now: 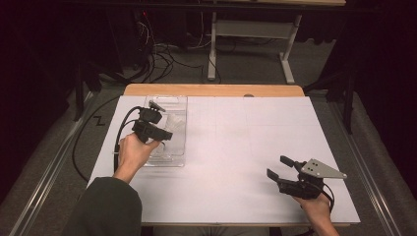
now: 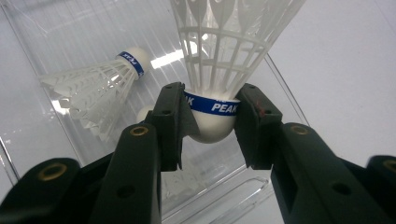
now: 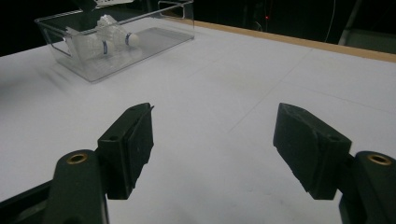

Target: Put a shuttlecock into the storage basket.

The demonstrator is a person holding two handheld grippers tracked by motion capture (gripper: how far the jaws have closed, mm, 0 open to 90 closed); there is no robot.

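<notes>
Over the clear plastic box [image 1: 167,105] at the tabletop's [image 1: 236,147] far left, the left gripper [image 2: 212,126] has its fingers [image 2: 170,121] clamped on the rounded cork of a shuttlecock [image 2: 219,70], likely the firmest spot, sparing the feathers. Another shuttlecock [image 2: 100,86] lies inside the box. The right gripper [image 3: 212,149] waits well apart, fingers spread and holding nothing.

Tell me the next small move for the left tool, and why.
Probably lower it a little and open: the left tool grips the white plastic shuttlecock by its cork over the clear plastic bin, where another white shuttlecock already lies.
</notes>
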